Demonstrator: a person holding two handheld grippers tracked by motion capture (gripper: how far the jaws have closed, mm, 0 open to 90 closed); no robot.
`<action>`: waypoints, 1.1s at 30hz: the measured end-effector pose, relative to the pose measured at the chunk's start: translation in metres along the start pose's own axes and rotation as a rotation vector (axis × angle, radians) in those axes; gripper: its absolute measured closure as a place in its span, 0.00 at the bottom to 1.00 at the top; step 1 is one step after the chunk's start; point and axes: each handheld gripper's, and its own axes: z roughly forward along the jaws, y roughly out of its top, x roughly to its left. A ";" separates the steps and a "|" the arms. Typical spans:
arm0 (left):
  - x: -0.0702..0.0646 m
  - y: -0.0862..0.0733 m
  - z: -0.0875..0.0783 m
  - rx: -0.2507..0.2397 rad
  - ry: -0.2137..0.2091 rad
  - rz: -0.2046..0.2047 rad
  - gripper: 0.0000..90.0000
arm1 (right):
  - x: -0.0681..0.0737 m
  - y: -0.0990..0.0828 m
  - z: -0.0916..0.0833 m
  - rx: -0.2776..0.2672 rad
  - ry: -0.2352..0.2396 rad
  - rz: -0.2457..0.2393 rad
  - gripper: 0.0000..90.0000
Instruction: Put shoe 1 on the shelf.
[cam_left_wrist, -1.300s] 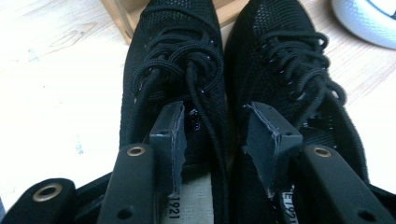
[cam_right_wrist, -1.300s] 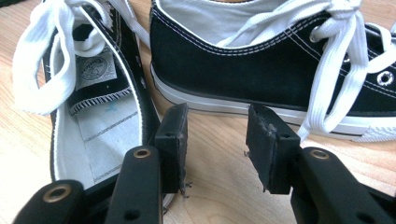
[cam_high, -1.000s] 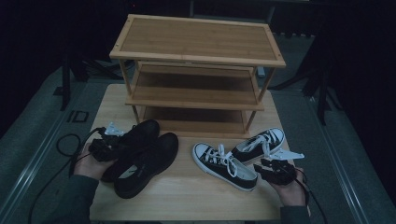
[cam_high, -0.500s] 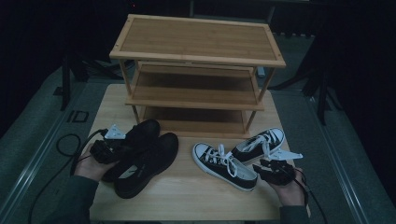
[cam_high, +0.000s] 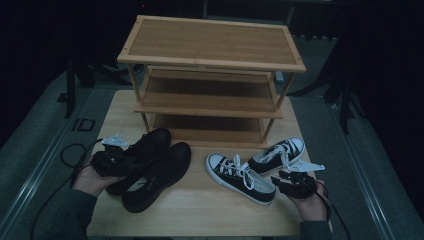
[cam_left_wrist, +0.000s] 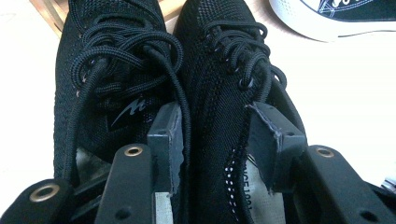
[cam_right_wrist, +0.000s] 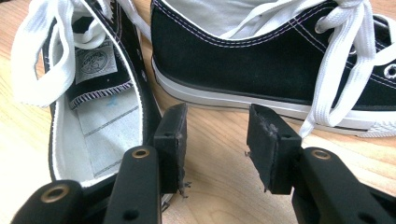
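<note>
Two black mesh lace-up shoes (cam_high: 150, 165) lie side by side at the table's left. My left gripper (cam_left_wrist: 217, 140) is at their heel ends and its jaws have just been opening. One pad (cam_left_wrist: 166, 140) sits in the left shoe (cam_left_wrist: 112, 70), the other in the right shoe (cam_left_wrist: 224, 70), with the shoes' inner collars loose between them. Two black canvas sneakers with white laces (cam_high: 240, 177) (cam_high: 277, 155) lie at the right. My right gripper (cam_right_wrist: 217, 135) stands open over bare wood beside one sneaker's heel (cam_right_wrist: 102, 107), and the other sneaker (cam_right_wrist: 261, 70) lies across ahead.
A three-tier bamboo shoe rack (cam_high: 210, 45) stands at the back of the wooden table (cam_high: 200, 215), its shelves bare. A cable (cam_high: 67, 155) trails off the table's left edge. Dark floor surrounds the table.
</note>
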 end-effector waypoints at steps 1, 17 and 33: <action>-0.001 0.000 0.000 0.001 0.000 0.004 0.61 | 0.000 0.000 0.000 0.000 0.000 0.000 0.64; -0.011 0.001 0.014 0.102 0.140 0.054 0.64 | 0.000 -0.001 -0.001 -0.003 -0.001 0.003 0.64; -0.013 0.007 0.031 0.149 0.184 0.039 0.74 | -0.002 -0.002 -0.001 -0.004 -0.003 0.012 0.62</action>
